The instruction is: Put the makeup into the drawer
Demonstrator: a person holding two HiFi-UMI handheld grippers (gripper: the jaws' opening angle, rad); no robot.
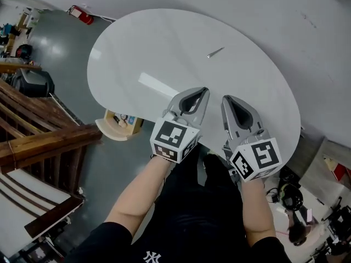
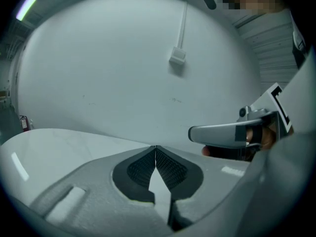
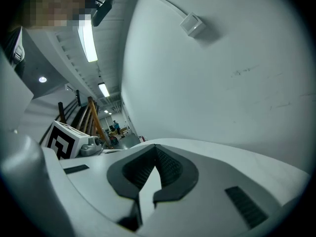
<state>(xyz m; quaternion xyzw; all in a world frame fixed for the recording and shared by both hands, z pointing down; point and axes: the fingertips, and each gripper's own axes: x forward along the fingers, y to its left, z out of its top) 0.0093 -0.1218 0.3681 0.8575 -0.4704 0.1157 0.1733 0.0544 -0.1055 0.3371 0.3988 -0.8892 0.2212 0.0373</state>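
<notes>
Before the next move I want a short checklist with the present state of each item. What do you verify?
1. Left gripper empty: ok, jaws together on nothing.
2. Right gripper empty: ok, jaws together on nothing.
3. Jaws open for a grasp: not ok, both shut.
4. Makeup found: cannot tell; one small thin silvery object lies on the white oval table, too small to identify.
5. Drawer in view: not ok, none shows.
</notes>
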